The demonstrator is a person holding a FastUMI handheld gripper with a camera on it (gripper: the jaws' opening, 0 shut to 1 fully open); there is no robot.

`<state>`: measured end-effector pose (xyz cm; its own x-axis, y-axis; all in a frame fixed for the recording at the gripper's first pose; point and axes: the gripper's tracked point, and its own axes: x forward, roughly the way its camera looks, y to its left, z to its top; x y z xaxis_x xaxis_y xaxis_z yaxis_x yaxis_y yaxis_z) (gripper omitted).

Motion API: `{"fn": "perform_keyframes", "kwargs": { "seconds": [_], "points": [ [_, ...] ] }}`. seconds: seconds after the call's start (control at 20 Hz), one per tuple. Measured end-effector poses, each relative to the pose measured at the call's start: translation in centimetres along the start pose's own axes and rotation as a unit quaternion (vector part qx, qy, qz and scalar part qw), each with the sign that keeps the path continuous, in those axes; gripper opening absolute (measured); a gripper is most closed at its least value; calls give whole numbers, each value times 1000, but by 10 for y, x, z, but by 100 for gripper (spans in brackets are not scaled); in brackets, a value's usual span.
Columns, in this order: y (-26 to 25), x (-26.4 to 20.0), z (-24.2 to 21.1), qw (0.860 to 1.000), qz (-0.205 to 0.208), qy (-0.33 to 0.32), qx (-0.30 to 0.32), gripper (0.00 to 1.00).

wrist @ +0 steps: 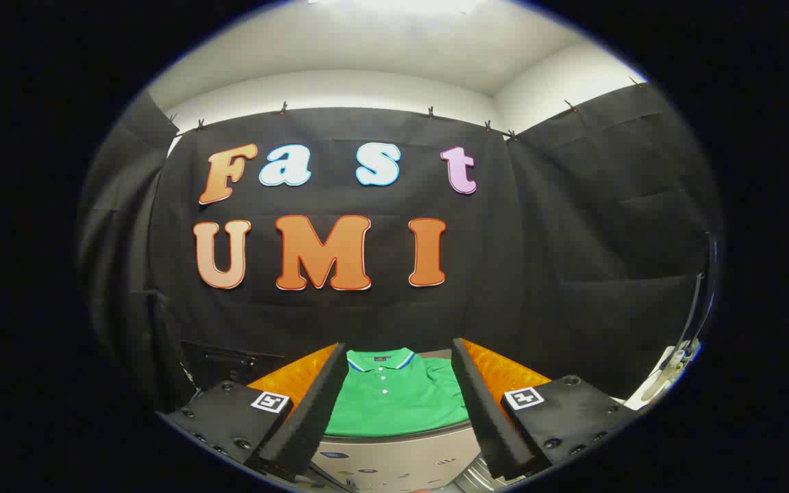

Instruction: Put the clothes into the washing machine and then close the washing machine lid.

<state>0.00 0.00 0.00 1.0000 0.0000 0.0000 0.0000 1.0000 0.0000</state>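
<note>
the orange bench point(504, 373) carries a folded green polo shirt point(398, 400), lying flat and untouched. nearer than the shirt sits a pale machine top point(394, 462), probably the washer. the tool point(400, 356) hangs spread wide, gripping nothing, the shirt beyond it. nothing looks done yet: loading and lid-closing remain.

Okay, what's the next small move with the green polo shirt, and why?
Probably ease the hand-held gripper forward and down onto the green polo shirt. Its fingers are open with nothing held, and the shirt lies folded on the orange surface just ahead, framed between them.
</note>
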Motion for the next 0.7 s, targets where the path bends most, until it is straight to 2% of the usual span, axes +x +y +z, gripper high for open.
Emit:
{"fn": "perform_keyframes", "kwargs": {
  "seconds": [0.2, 0.45, 0.7],
  "points": [
    [-7, -1, -7, 1000, 2, 10, 15, 98],
    [-16, 1, -3, 1000, 1, 11, 4, 98],
    [-2, 7, 1, 1000, 21, 11, 12, 98]
  ]
}}
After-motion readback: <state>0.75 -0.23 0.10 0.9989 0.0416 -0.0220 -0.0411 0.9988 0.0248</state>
